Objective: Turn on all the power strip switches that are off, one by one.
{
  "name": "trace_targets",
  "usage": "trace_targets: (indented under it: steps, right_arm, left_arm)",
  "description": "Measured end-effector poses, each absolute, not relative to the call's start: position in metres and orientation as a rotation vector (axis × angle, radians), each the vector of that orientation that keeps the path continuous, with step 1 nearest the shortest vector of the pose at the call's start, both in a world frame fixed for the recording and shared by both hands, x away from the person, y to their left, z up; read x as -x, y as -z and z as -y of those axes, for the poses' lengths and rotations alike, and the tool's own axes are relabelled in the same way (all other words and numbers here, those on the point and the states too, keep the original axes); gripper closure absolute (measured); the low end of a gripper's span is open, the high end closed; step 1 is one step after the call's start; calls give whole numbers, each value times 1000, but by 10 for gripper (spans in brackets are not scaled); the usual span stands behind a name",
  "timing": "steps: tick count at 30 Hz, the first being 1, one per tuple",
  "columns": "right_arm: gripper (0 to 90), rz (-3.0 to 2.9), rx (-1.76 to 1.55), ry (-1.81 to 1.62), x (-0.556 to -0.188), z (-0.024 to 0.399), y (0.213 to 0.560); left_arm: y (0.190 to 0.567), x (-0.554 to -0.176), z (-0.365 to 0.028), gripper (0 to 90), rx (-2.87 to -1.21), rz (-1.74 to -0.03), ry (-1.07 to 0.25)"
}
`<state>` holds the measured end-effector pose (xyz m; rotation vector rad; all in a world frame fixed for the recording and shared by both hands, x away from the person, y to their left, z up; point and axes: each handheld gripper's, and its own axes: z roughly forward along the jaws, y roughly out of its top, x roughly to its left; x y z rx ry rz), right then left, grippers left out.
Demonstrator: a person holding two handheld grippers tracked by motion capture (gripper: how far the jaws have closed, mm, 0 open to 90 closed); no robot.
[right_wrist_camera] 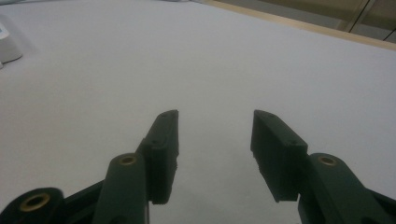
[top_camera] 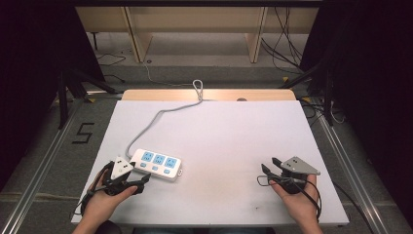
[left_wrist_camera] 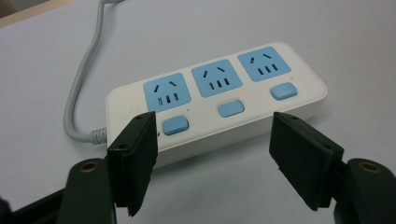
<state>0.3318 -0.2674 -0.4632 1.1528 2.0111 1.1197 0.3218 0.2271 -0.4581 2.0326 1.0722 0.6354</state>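
White three-outlet power strip [top_camera: 157, 165] lies lower left of centre on the white table [top_camera: 234, 136], grey cord [top_camera: 160, 114] running toward the far edge. Left gripper [left_wrist_camera: 212, 156] just beside it, jaws wide, empty. Right gripper [right_wrist_camera: 215, 154] lower right, well apart, jaws spread, empty.

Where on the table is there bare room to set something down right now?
The widest bare patch lies between the power strip and the right hand-held gripper, running back to the table's far edge. It's crowded at near left: the left hand-held gripper sits against the strip, whose cord crosses the far left.
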Motion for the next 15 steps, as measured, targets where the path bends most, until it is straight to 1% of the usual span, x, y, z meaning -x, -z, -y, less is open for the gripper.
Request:
trace_targets:
  steps: [1,2,3,4,5,6,7,8,9,10,11,12,13,15]
  right_arm:
    - [525,-2009,-1150,-1121,-332,268,463]
    - [526,-2007,-1151,-1119,-331,268,462]
    - [526,-2007,-1151,-1119,-331,268,462]
    - [526,-2007,-1151,-1119,-331,268,463]
    - [526,-2008,-1150,-1118,-331,268,463]
    - [526,-2007,-1151,-1116,-331,268,463]
    - [526,-2007,-1151,-1116,-331,268,463]
    - [527,-2006,-1151,-1114,-331,268,463]
    - [529,-2005,-1151,-1112,-331,267,462]
    - [529,-2005,-1151,-1112,-331,267,462]
    - [530,-2005,-1152,-1109,-331,267,462]
    - [531,-2004,-1150,-1107,-331,267,462]
    - [531,-2005,-1149,-1108,-331,267,462]
    - [532,-2003,-1151,-1106,-331,266,462]
  left_arm:
    - [458,-322,-228,334,-2028,-1074,-632]
    - [457,-322,-228,373,-2028,-1077,-630]
    - [457,-322,-229,373,-2025,-1082,-629]
    - [457,-323,-229,396,-2021,-1092,-629]
    - [457,-323,-230,425,-2022,-1096,-631]
    - [457,-323,-230,481,-2011,-1103,-635]
    - [456,-323,-231,481,-2003,-1115,-639]
    - [455,-323,-232,544,-2000,-1124,-647]
    - [454,-323,-233,690,-1997,-1130,-651]
    - [453,-324,-234,690,-1991,-1133,-651]
    - [452,-325,-235,817,-2000,-1151,-661]
    - [452,-325,-235,863,-2000,-1151,-661]
    - [450,-325,-235,892,-2047,-1155,-671]
    - [449,-326,-235,894,-2066,-1157,-673]
